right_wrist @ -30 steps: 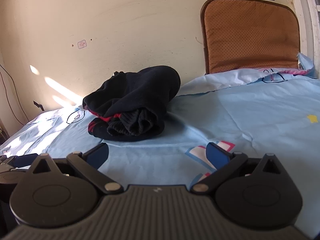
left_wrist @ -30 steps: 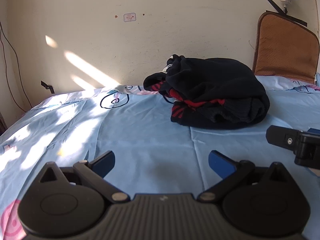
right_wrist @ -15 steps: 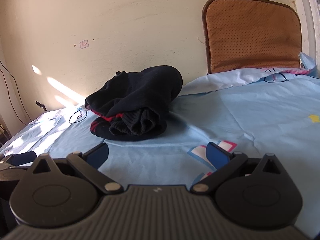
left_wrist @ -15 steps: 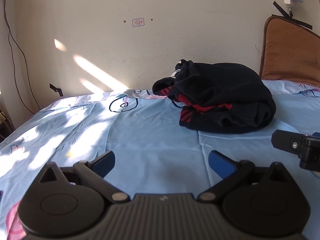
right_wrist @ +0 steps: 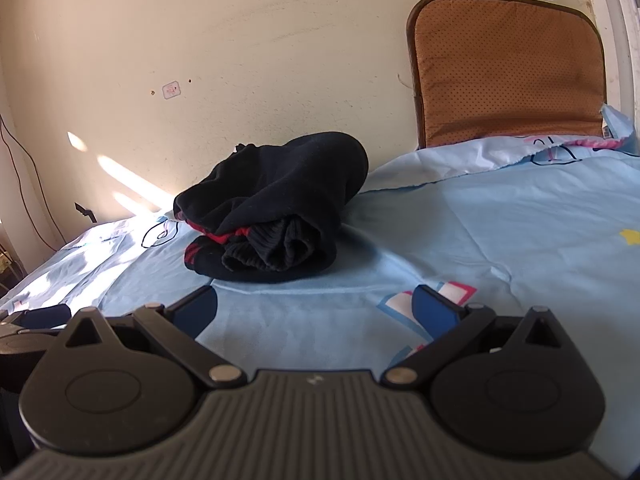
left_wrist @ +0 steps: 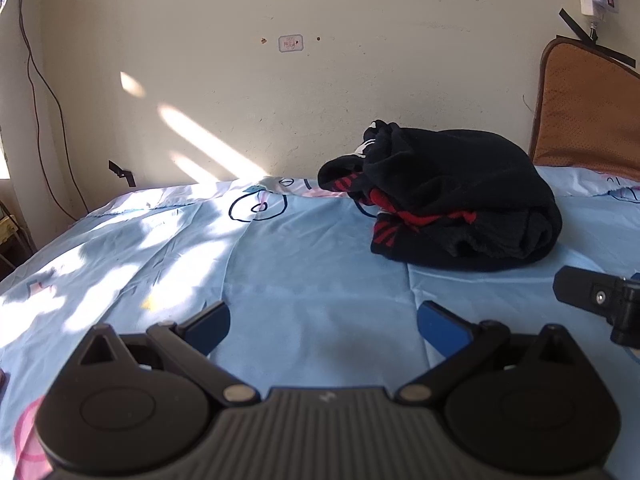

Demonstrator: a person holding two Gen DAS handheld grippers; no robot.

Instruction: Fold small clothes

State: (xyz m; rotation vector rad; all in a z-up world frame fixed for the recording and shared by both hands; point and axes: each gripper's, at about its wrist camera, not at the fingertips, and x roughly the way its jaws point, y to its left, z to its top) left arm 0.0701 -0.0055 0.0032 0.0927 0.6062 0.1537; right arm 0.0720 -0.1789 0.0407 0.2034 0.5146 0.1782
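The left gripper (left_wrist: 323,322) was held low and level, its two blue-padded fingers (left_wrist: 208,326) spread wide apart with nothing between them. The right gripper (right_wrist: 316,308) was in the same pose, its fingers (right_wrist: 434,310) spread wide and gripping nothing. The two were side by side, each one's black tip showing at the edge of the other's camera view.

You've got one black garment bundle (left_wrist: 452,196), one brown cushion (right_wrist: 508,72), one blue bedsheet (left_wrist: 320,272), and two grippers: left gripper (left_wrist: 323,322), right gripper (right_wrist: 316,306).
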